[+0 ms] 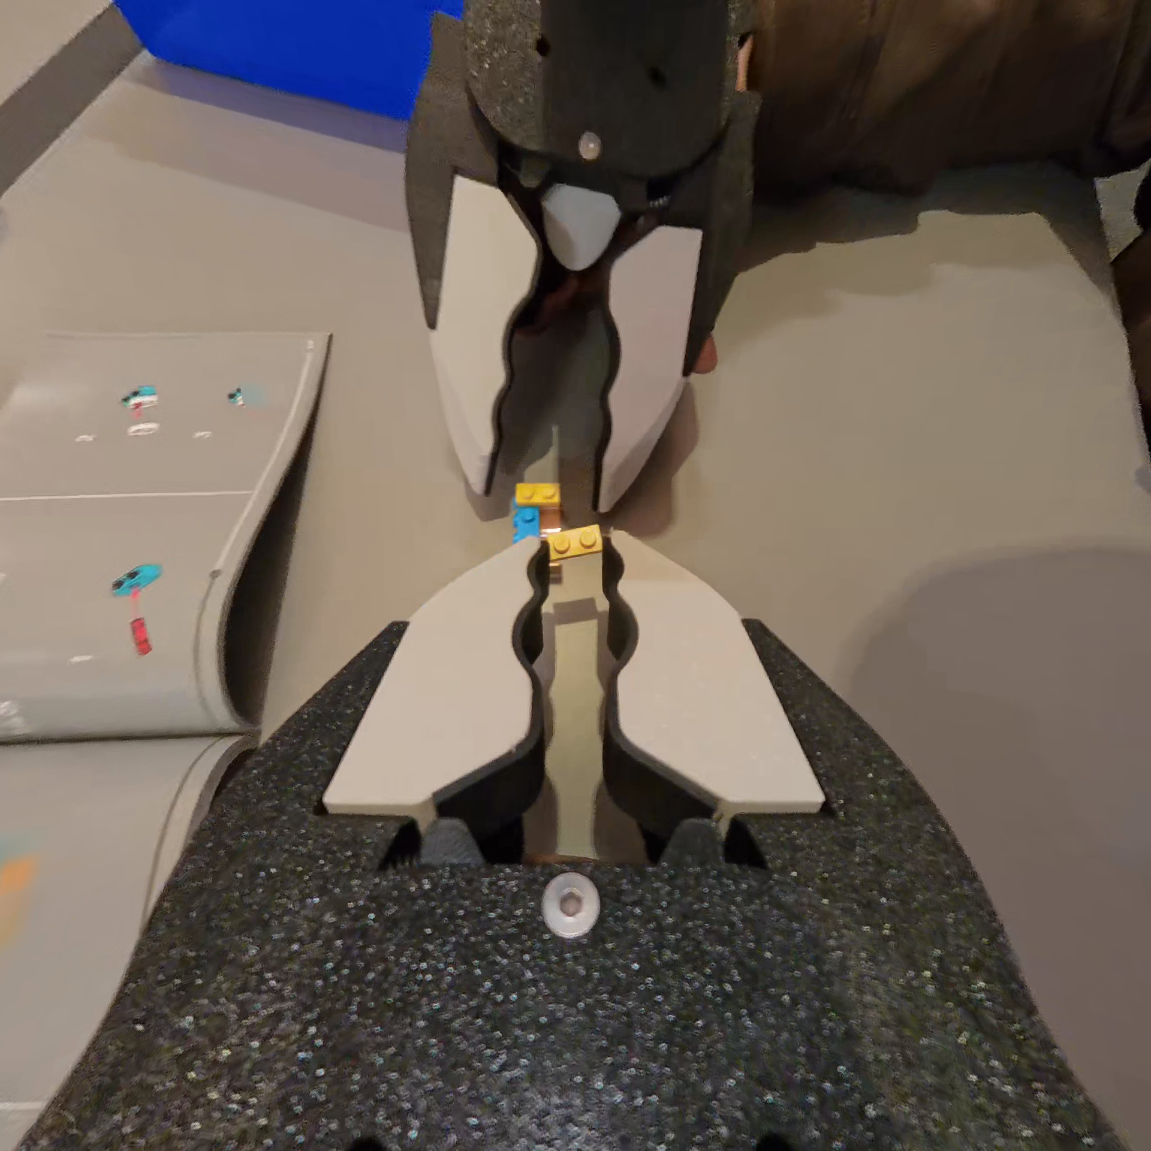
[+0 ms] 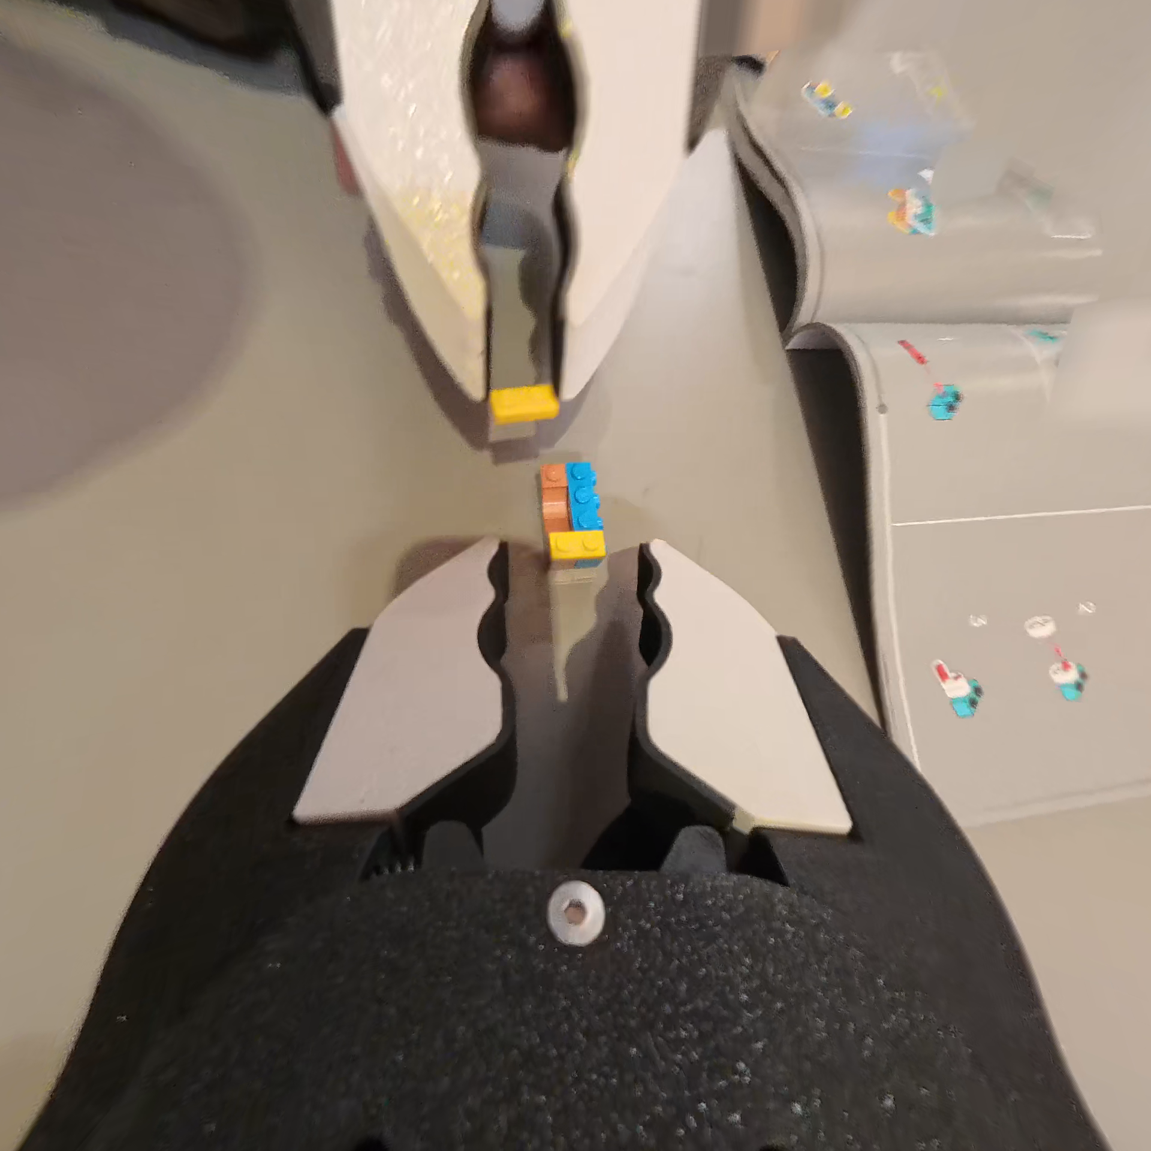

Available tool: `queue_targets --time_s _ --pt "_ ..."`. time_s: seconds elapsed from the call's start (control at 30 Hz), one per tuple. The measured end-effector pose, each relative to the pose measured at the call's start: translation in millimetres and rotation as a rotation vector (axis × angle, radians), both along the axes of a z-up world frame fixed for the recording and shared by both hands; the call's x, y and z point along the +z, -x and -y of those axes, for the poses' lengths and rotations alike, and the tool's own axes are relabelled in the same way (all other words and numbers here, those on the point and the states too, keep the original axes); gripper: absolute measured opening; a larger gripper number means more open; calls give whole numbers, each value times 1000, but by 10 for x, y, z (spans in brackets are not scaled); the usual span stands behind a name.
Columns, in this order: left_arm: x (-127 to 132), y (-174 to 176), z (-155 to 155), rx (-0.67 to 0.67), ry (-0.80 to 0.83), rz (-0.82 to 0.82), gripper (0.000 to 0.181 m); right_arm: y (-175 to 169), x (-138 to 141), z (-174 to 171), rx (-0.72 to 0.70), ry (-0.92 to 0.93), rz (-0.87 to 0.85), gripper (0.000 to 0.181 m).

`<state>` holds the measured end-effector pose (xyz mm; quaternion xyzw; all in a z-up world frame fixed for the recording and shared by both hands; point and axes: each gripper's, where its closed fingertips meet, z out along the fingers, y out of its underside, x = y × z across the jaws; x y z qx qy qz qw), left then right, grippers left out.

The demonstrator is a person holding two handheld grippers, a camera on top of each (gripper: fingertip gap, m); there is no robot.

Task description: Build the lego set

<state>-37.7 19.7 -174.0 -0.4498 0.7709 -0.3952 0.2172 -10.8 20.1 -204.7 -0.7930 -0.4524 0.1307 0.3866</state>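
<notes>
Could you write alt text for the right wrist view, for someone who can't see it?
A small blue, brown and yellow brick stack stands on a grey table just beyond the open right gripper. Opposite, the left gripper pinches a yellow plate; an instruction booklet lies alongside.

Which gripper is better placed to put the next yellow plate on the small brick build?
Left. The left gripper holds a yellow plate at its tips, just short of the bare end of the build. The right gripper is open and empty, at the other end.
</notes>
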Motion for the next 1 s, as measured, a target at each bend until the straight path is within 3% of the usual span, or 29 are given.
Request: queue_targets --time_s 0.2,0.3,1.0 --pt "-56 18 -38 -22 -38 -7 16 27 -49 -31 22 27 25 35" --pt "-89 15 -37 -33 -56 -11 16 49 -57 -12 46 42 23 19" --pt "-86 45 -40 -105 -169 -9 16 200 90 2 106 -67 -34 18"
